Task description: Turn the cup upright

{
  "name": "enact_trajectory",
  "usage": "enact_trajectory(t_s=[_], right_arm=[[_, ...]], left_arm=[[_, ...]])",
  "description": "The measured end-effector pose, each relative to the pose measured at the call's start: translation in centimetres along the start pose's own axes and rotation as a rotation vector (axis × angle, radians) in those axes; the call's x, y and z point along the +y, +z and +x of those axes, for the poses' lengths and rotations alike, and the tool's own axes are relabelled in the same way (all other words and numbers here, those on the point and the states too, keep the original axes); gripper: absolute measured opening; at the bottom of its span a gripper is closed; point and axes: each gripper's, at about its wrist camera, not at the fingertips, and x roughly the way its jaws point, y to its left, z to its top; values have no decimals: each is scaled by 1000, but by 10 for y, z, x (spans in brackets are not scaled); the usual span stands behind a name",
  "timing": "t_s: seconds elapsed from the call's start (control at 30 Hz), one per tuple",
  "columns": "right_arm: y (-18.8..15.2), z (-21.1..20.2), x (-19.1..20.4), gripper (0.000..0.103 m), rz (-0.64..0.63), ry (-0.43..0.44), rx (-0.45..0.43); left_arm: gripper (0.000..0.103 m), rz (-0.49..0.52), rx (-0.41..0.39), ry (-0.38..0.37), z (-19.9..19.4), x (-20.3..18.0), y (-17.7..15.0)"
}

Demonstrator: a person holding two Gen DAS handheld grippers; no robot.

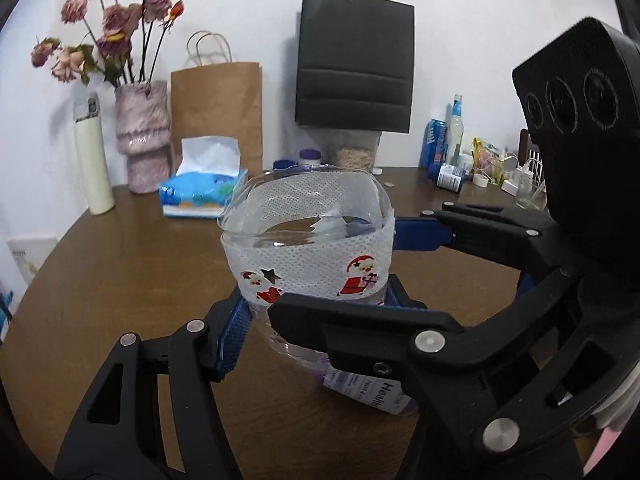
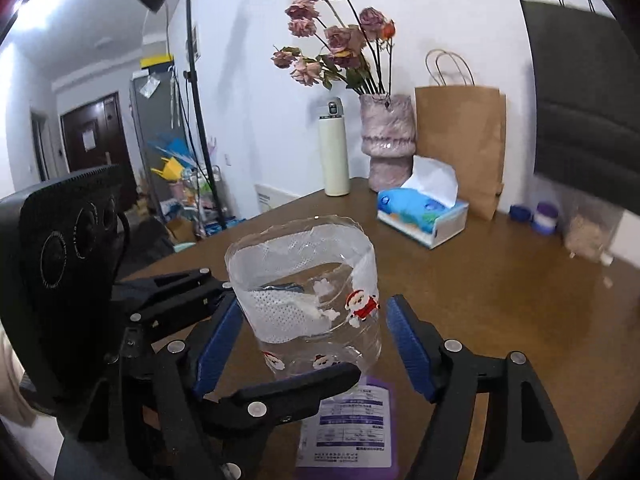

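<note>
the clear plastic cup (image 1: 304, 240), a cut-down bottle wrapped in a white mesh band with santa stickers, stands upright with its ragged mouth facing up. it sits near the front edge of the brown wooden table (image 1: 120, 272), over a flat purple packet with a white printed label (image 2: 352, 424). whether its base rests on the packet or hangs just above it cannot be told.

the left gripper (image 1: 316, 308) is clamped on the lower part of the cup. its blue pads (image 1: 234, 334) press against opposite sides of the wall, below the mesh band. from the right wrist view its black fingers reach in from the left, one crossing in front of the cup's base and the other passing behind it.

the right gripper (image 2: 312, 344) is spread wide and straddles the same cup. its left blue pad lies just beside the cup wall, and its right blue pad (image 2: 408, 348) stands a little apart from it, with table showing between. it grips nothing.

further back on the table a blue and white tissue box (image 2: 420, 216) has a tissue standing up out of it. behind it, against the white wall, stand a brown paper bag with handles (image 2: 460, 140), a pink mottled vase of dried roses (image 2: 386, 140) and a tall cream flask (image 2: 334, 148). a black paper bag (image 1: 356, 60) stands further right.
</note>
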Motion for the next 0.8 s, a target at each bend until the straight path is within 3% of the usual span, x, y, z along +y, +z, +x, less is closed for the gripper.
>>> enact_trajectory(t_s=[0.23, 0.4, 0.6, 0.7, 0.8], right_arm=[[-1, -21, 25, 72, -48, -16, 2], [-1, -51, 51, 72, -60, -13, -38], [-38, -63, 79, 71, -40, 20, 17], [-59, -61, 85, 71, -32, -20, 52], [-71, -61, 86, 71, -40, -75, 69]], left_arm=[[59, 53, -14, 23, -25, -14, -6], [59, 79, -44, 36, -69, -25, -8], [60, 62, 39, 33, -88, -35, -45], [78, 75, 99, 40, -85, -43, -65], [85, 66, 141, 4, -84, -44, -78]])
